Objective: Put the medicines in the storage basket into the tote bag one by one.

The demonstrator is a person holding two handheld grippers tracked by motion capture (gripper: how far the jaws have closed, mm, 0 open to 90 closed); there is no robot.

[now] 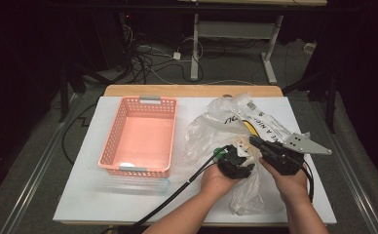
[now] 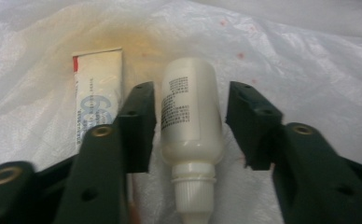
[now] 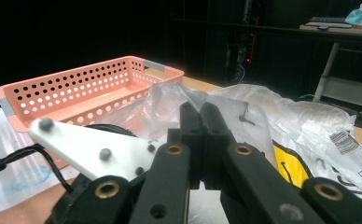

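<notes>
I am reaching my left gripper (image 2: 191,123) into the plastic bag (image 1: 211,131), whose film shows at the centre-right of the high view, and its jaws are standing spread on either side of a small white bottle (image 2: 191,128). The bottle is lying in the middle of the left gripper view, cap toward the bottom edge; one pad is just beside its body and the other is standing clear of it, so nothing is gripped yet. A flat tube (image 2: 95,100) is lying close by at the upper left of that view.

My right gripper (image 3: 201,121) is keeping its jaws pressed together on a fold of the bag's film, at the centre of the right gripper view, holding the mouth up.

I judge this to be the pick-out step: next I am needing to close evenly on the bottle's body, above the neck, without catching the tube or the film underneath, and then draw it back through the opening.

The pink basket (image 1: 141,136) is sitting empty at the centre-left of the high view, well apart from the bag, with bare table (image 1: 80,195) in front of it, so the way there looks open. The bag's loose film is the only thing crowding me.
</notes>
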